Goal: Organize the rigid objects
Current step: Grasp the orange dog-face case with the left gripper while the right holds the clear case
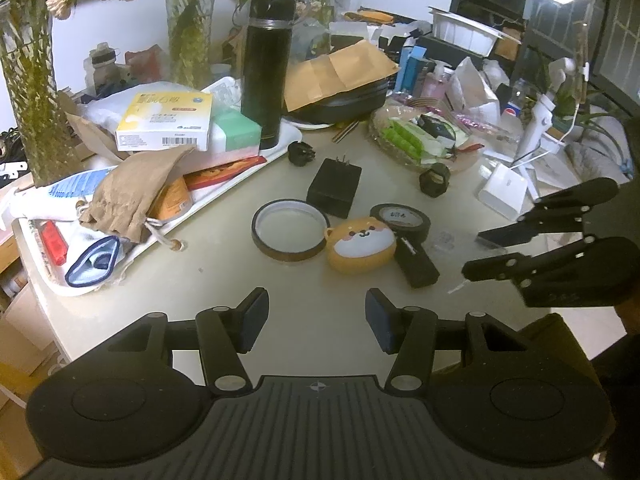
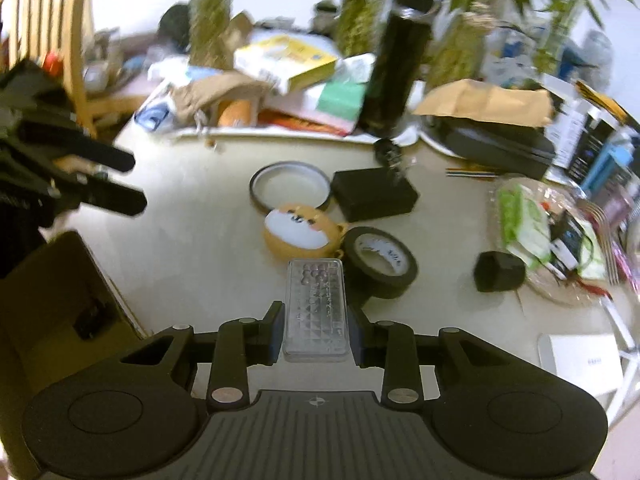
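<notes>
Jaws on the right gripper [image 2: 316, 334] are closed tight on a clear plastic box [image 2: 315, 308] with a bumpy lid, and the box is up off the surface [image 2: 192, 216]. Its long side points straight out ahead, away from the jaws, so only the near end is pinched. The left gripper [image 1: 314, 322] has its jaws open with nothing in them, and it hangs over the near edge of the surface. A brown cardboard box [image 2: 60, 304] sits at the near edge, between the two grippers, and it looks like the place where things go. It lies to the left of the clear box and a bit lower, so the right hand is the nearer one and would have to swing that way. Left on the surface, near the middle, are a dog-face case [image 1: 360, 246], a roll of black tape [image 1: 400, 220], a thin tape ring [image 1: 290, 229] and a black plug block [image 1: 335, 187].
</notes>
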Tool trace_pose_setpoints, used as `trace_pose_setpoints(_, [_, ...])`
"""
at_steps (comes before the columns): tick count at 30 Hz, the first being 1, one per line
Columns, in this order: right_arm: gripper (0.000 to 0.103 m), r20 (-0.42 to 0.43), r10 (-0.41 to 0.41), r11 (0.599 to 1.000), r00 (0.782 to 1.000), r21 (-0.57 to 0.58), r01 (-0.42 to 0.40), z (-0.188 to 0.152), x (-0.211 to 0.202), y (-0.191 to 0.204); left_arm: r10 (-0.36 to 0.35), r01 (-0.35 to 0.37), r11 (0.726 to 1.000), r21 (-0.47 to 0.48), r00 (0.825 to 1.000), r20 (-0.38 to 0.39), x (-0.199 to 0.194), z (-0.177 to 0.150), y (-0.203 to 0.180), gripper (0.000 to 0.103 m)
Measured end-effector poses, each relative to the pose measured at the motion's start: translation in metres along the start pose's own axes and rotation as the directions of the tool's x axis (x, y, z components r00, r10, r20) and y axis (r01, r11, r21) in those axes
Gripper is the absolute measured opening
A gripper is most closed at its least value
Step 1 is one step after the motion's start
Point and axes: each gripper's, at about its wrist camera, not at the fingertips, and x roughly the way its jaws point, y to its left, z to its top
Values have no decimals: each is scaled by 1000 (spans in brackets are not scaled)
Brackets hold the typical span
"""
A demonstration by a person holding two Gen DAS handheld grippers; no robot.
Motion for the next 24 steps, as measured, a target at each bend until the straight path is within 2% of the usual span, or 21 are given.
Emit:
trace_pose_setpoints(4, [36,21,-11,997,1000,78,9,-8,-12,-9,-23,22,999,25,1000,11,0,1,-4,57])
trace_pose_setpoints(5, [36,27,-15,995,1000,101,12,-10,-14,-12,-31,30,999,33,999,18,-1,2,-6,65])
trace_pose_setpoints(7, [36,33,-16,990,999,142,11,-15,-17,-18,-36,34,998,51,999,35,-2,3,-9,74])
trace_pose_setpoints(17, [36,42,0,954,999,300,-13,-38,-22,-40,-47,44,991,123,999,22,15,14,-14,74])
trace_pose_setpoints(24, [36,29,-19,952,999,307,9,-39,-17,-38,-64,63,980,191,998,1,31,22,-15,74])
